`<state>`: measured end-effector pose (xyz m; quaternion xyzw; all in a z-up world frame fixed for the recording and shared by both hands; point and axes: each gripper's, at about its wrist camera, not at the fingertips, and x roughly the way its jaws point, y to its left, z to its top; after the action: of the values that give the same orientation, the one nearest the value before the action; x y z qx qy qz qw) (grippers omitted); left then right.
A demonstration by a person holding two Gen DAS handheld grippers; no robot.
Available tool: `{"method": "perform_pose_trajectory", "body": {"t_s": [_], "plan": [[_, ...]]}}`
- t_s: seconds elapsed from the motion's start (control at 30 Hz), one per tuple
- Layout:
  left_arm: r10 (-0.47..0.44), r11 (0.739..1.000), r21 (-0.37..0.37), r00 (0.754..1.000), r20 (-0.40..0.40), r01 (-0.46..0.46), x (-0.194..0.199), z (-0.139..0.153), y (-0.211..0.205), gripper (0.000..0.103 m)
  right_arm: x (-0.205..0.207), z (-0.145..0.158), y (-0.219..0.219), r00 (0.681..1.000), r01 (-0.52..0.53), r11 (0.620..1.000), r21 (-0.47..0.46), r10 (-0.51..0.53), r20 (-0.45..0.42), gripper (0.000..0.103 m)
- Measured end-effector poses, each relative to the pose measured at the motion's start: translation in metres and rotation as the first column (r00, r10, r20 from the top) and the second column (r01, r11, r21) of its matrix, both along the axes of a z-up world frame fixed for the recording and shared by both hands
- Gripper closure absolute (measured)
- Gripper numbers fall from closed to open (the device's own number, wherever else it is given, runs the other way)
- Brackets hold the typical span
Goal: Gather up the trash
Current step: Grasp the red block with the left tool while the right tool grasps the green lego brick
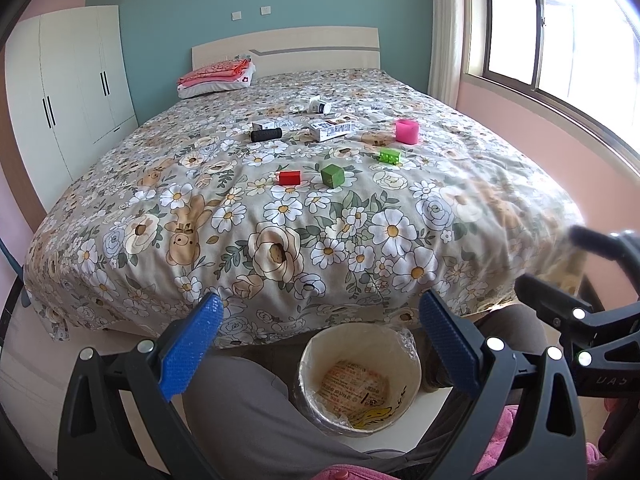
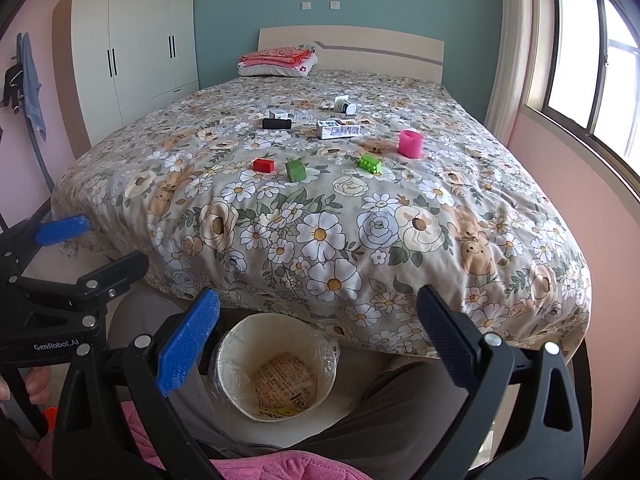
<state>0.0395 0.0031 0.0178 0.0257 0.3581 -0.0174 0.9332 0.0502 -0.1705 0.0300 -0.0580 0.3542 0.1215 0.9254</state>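
Note:
A round cream trash bin (image 1: 408,364) lined with clear plastic stands on the floor at the foot of the bed, with printed paper inside; it also shows in the right wrist view (image 2: 232,360). On the flowered bedspread lie a white carton (image 1: 332,129) (image 2: 338,129), a small white box (image 1: 264,124), a tipped white cup (image 1: 319,105) (image 2: 345,105) and a black cylinder (image 1: 266,135) (image 2: 277,124). My left gripper (image 1: 320,344) is open and empty above the bin. My right gripper (image 2: 318,340) is open and empty beside it.
A red block (image 1: 289,177), a green cube (image 1: 332,176), a green brick (image 1: 389,156) and a pink cup (image 1: 407,131) sit on the bed (image 1: 280,240). Folded pink bedding (image 1: 218,76) lies at the headboard. A white wardrobe (image 1: 68,92) stands left, a window (image 1: 560,32) right.

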Motion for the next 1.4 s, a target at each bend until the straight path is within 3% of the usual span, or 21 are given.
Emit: {"method": "perform_pose_trajectory", "body": {"t_s": [0.33,0.57,0.7,0.83,1.1,1.33,1.4], "plan": [[0.037,0.999,-0.006,0.999,-0.039,-0.037,0.083,-0.002,0.017,0.003,0.077,0.012,-0.013,0.999,-0.001,0.999,-0.035,0.002,0.038,0.007],[-0.024,0.999,0.032,0.999,-0.032,0.025,0.148,-0.013,0.029,0.003,0.142,0.007,-0.015,1.000,-0.030,0.998,-0.051,0.030,-0.009,0.007],[-0.082,0.994,0.072,0.996,-0.040,0.085,0.185,-0.023,0.033,0.003,0.179,-0.005,-0.012,0.998,-0.040,0.997,-0.068,0.037,-0.041,0.007],[-0.098,0.994,0.045,0.992,-0.074,0.102,0.223,-0.039,0.045,0.003,0.217,-0.019,-0.009,0.997,-0.033,0.996,-0.085,0.027,-0.069,0.007],[-0.071,0.997,-0.032,0.989,-0.133,0.067,0.286,-0.078,0.051,0.003,0.293,-0.054,-0.009,0.994,-0.032,0.995,-0.095,0.021,-0.108,0.007],[-0.029,0.998,-0.062,0.986,-0.164,0.019,0.328,-0.107,0.052,0.004,0.354,-0.088,-0.003,0.989,-0.131,0.978,-0.163,0.116,-0.094,0.007],[-0.014,0.998,-0.070,0.985,-0.172,0.002,0.338,-0.113,0.054,0.012,0.373,-0.098,-0.003,0.983,-0.171,0.970,-0.172,0.154,-0.104,0.007]]}}
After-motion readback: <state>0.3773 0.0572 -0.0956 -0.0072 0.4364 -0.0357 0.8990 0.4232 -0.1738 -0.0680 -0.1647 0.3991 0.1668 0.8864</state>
